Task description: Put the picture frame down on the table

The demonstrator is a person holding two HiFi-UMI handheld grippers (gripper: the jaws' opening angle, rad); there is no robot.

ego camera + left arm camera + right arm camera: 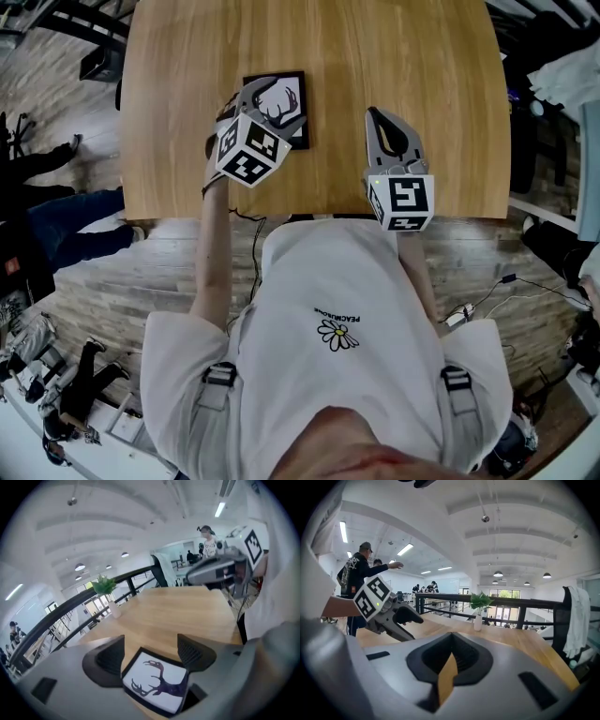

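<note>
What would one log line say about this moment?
picture frame: on table | left gripper: open, over frame | right gripper: shut, empty

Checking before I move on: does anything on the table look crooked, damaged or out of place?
Nothing stands out. The picture frame lies flat and whole on the table, with the left gripper over it, jaws apart.

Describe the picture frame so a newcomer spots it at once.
A wooden table fills the head view's top. Toward its near edge, under the open left gripper, lies the picture frame. Black border, white picture, dark antlered deer: nothing nearby looks like it.
</note>
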